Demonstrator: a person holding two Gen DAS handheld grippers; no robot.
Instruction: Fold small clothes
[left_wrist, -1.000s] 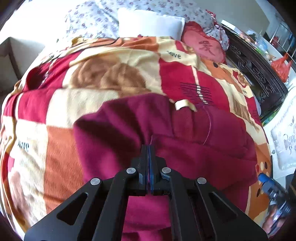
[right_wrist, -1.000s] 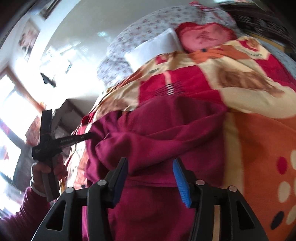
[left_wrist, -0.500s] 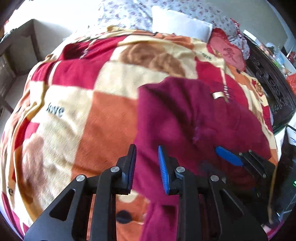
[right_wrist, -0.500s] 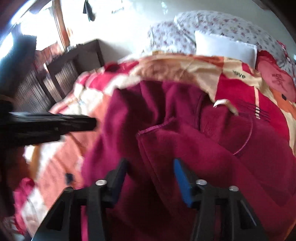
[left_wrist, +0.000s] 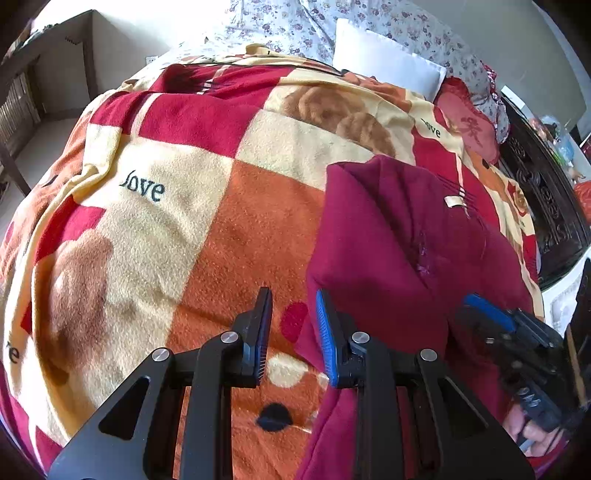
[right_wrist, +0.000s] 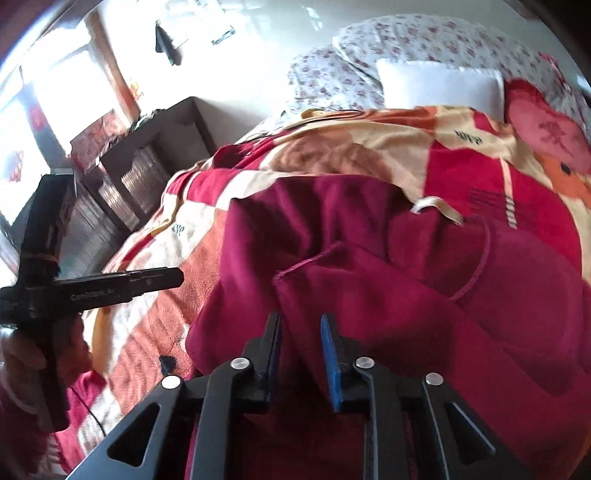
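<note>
A maroon fleece garment (left_wrist: 399, 240) lies folded over on the checked blanket (left_wrist: 184, 221), its cream label (left_wrist: 454, 201) showing. My left gripper (left_wrist: 291, 325) is open above the blanket just off the garment's left edge, with nothing between its fingers. In the right wrist view the same garment (right_wrist: 369, 277) fills the middle. My right gripper (right_wrist: 299, 350) hangs low over its near fold with the jaws closing. Maroon cloth shows in the gap, and I see no pad pressing on it. The left gripper (right_wrist: 173, 277) appears at the left, held by a hand.
A white pillow (left_wrist: 384, 66) and a red cushion (left_wrist: 469, 122) lie at the head of the bed. Dark carved furniture (left_wrist: 546, 206) stands along the right side. A dark shelf unit (right_wrist: 147, 158) stands left of the bed, below bright windows.
My left gripper opened, let go of the garment and moved left to its edge. My right gripper swung across the garment to its near fold, and its jaws narrowed.
</note>
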